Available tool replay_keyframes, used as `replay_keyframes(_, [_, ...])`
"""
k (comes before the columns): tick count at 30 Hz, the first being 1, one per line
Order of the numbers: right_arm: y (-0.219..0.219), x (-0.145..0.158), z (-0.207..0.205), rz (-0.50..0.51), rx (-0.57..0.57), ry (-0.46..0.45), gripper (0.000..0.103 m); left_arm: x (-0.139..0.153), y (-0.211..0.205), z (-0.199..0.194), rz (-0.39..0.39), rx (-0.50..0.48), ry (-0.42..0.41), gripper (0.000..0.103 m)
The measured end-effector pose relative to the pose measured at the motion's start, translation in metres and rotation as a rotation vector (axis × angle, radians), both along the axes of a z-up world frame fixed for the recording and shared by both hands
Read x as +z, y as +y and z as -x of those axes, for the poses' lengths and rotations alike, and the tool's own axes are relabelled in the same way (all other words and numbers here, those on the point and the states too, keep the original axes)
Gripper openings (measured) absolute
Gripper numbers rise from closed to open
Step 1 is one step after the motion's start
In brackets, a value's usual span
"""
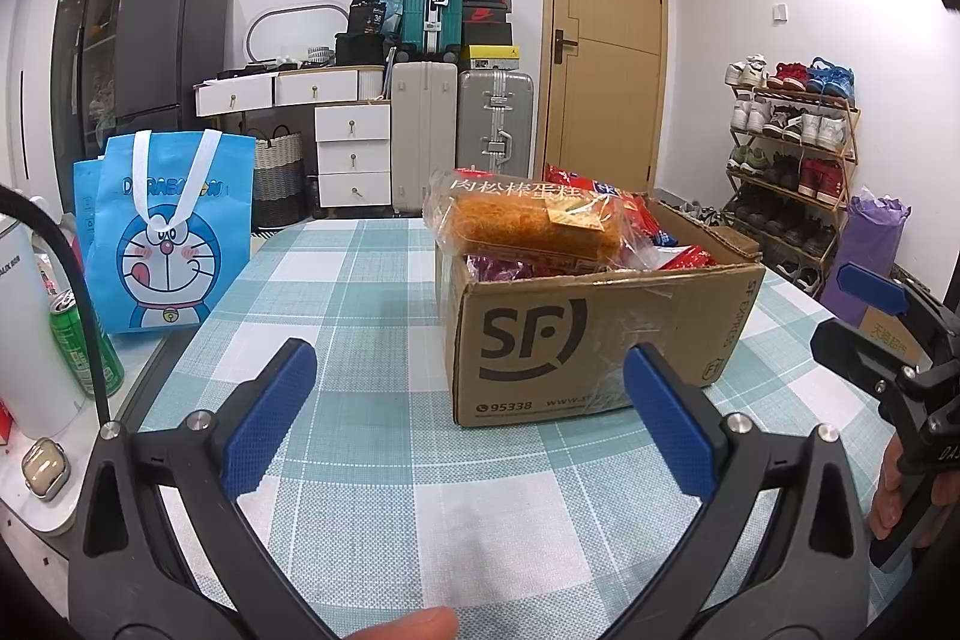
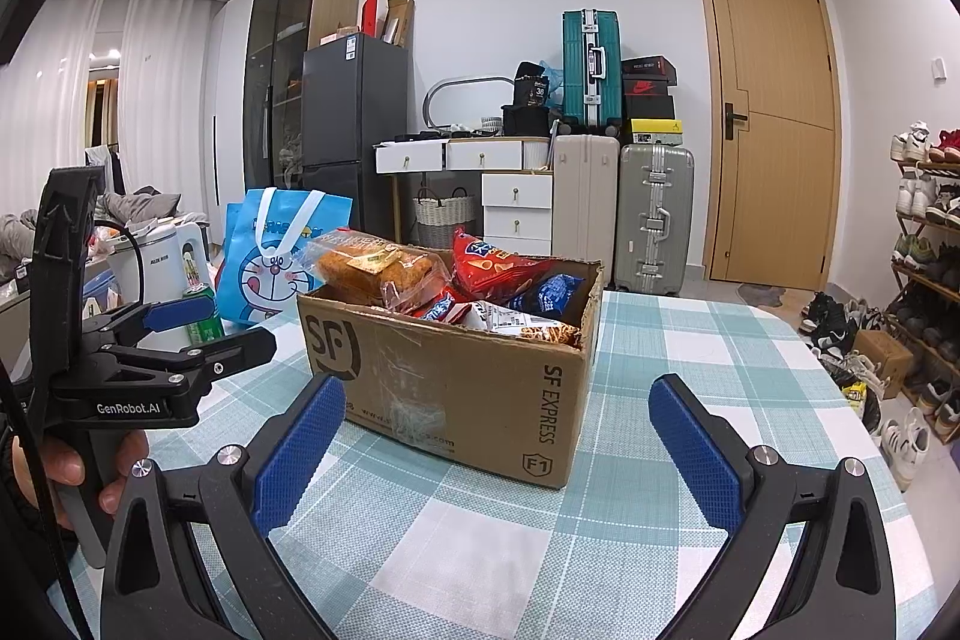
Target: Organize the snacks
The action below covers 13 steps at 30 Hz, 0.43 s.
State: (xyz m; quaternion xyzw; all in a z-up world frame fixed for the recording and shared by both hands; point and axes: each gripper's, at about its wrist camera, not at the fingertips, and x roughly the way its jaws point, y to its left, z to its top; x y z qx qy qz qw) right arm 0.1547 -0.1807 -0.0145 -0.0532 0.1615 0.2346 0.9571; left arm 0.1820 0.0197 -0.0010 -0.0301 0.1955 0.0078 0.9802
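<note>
An open SF cardboard box (image 1: 600,334) (image 2: 456,376) stands on the checked tablecloth (image 1: 372,292), filled with snacks. A clear-wrapped meat-floss bread pack (image 1: 534,226) (image 2: 372,268) lies on top at its left, with a red chip bag (image 2: 492,268) and a blue packet (image 2: 552,292) behind it. My left gripper (image 1: 468,364) is open just in front of the box, nothing between its fingers. My right gripper (image 2: 498,388) is open too, facing the box's front corner. Each view shows the other gripper beside the box: the right (image 1: 840,310), the left (image 2: 234,322).
A blue Doraemon tote (image 1: 168,232) (image 2: 270,256) stands left of the box, with a green can (image 1: 84,346) and a white kettle (image 2: 162,250) beyond the table's left edge. Suitcases (image 1: 492,118), drawers and a shoe rack (image 1: 792,172) line the room behind.
</note>
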Motion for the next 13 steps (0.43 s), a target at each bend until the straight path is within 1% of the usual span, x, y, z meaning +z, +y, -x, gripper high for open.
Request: replay_keyframes(13, [0.0007, -0.0003, -0.0003, 0.000, 0.000, 0.000, 0.103, -0.0016, -0.0003, 0.0017, 0.006, 0.006, -0.005, 0.102])
